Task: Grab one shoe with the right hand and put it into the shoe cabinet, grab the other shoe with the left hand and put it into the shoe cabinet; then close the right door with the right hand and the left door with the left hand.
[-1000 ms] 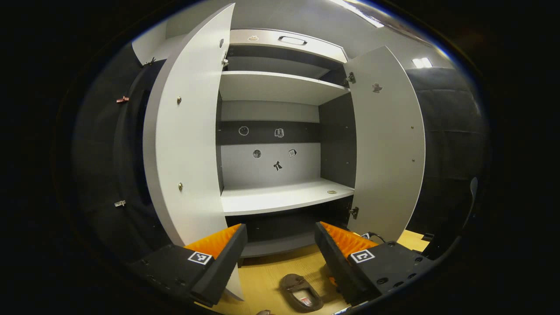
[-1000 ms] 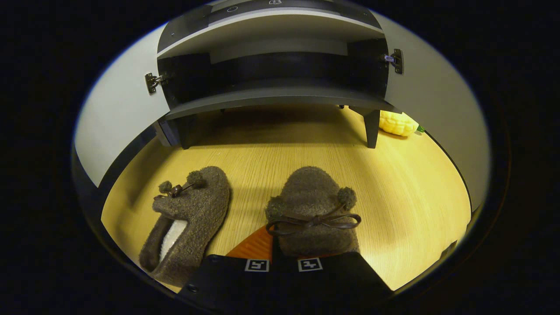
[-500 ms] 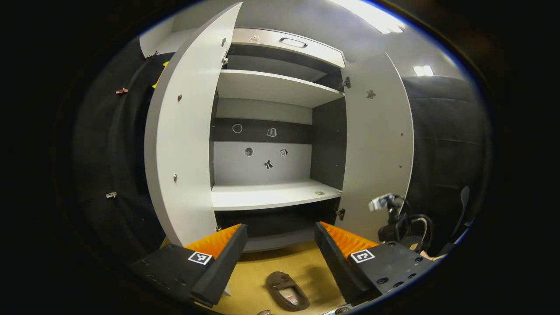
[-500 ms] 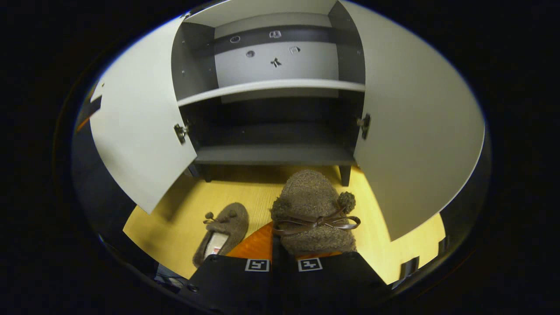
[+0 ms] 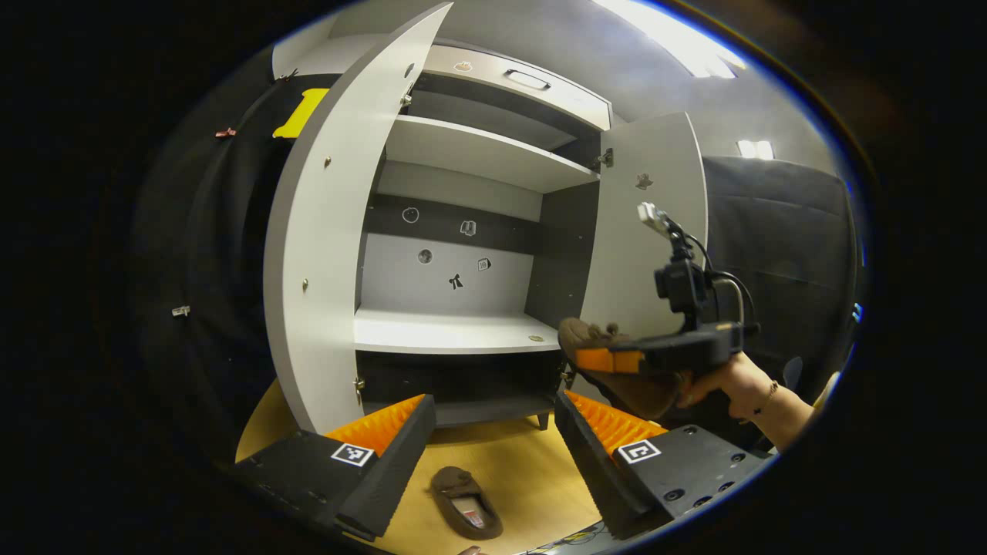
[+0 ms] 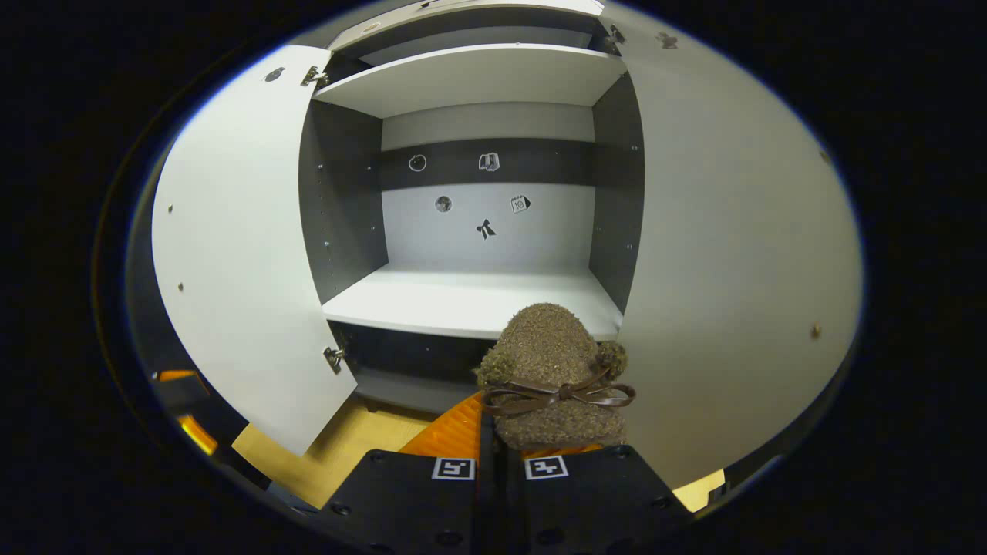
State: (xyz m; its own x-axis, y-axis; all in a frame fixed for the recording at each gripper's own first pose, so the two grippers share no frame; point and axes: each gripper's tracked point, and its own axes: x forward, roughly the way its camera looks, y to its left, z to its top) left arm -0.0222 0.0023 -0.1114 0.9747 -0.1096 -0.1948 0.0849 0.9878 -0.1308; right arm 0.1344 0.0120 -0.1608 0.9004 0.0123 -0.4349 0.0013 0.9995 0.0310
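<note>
The shoe cabinet [image 6: 486,231] stands with both doors swung wide, and its compartments hold no shoes. The pale middle shelf [image 6: 463,301] is a flat, smooth board, bare apart from one small round spot near its right front corner, seen in the left gripper view. Above it a second pale shelf [image 5: 482,150] is bare too, and the dark bottom compartment [image 5: 463,381] under the middle shelf looks unoccupied. The back panel is matt grey with a dark band across it and a few small stickers. The left door [image 6: 231,270] and right door [image 6: 732,270] are plain, smooth light-grey slabs with small metal hinges.

The right tongs [image 6: 501,451] are clenched on a fuzzy brown slipper [image 6: 551,370], a rounded, woolly shoe with a thin leather bow and a pompom; it is held off the floor, toe pointing at the front edge of the middle shelf, just outside the cabinet. In the left gripper view the same slipper [image 5: 617,374] hangs beside the right door, carried by a hand [image 5: 732,385].

The left tongs [image 5: 493,443] are released, spread wide with nothing between them. Below them the other slipper [image 5: 465,501] lies on the yellow wood-grain floor [image 5: 524,462] in front of the cabinet, opening upward
</note>
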